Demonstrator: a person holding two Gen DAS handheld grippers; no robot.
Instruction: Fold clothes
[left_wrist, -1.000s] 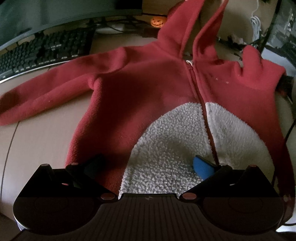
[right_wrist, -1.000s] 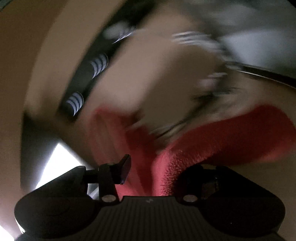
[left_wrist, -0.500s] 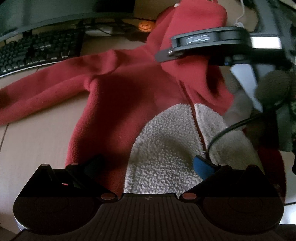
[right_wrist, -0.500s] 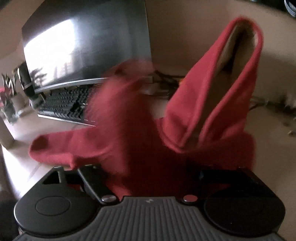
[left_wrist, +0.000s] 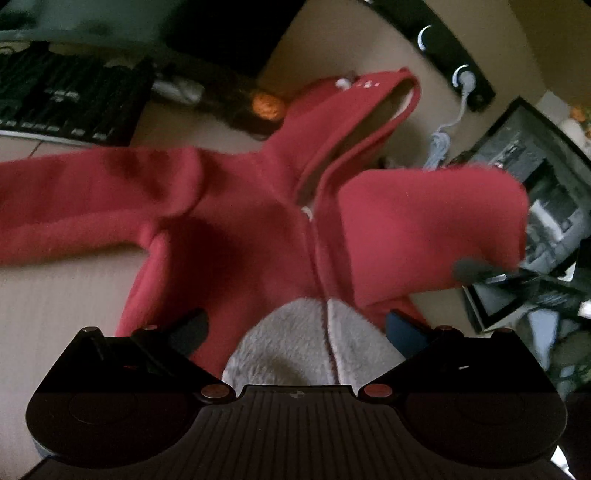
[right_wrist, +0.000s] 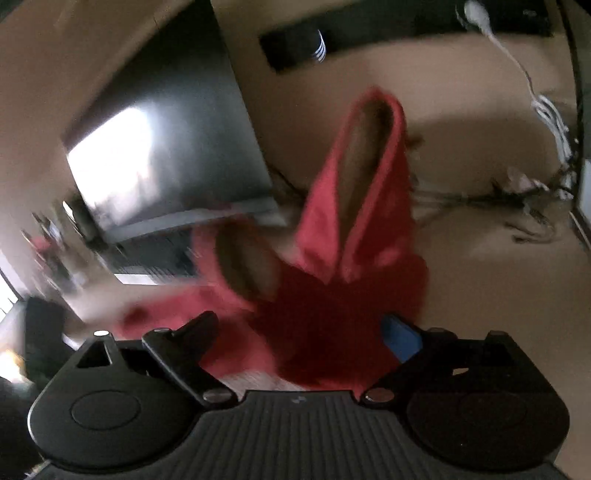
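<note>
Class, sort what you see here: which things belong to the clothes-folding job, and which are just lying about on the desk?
Belongs to the job:
red hooded fleece
left gripper
right gripper

Just lying about:
keyboard
monitor
small orange pumpkin
white cable

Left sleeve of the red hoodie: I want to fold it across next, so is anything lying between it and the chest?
Nothing visible does. The left sleeve lies flat on the table, stretched out from the red hoodie. The keyboard sits behind it, off that path. The left hand-held gripper hangs open over the white belly patch.
</note>
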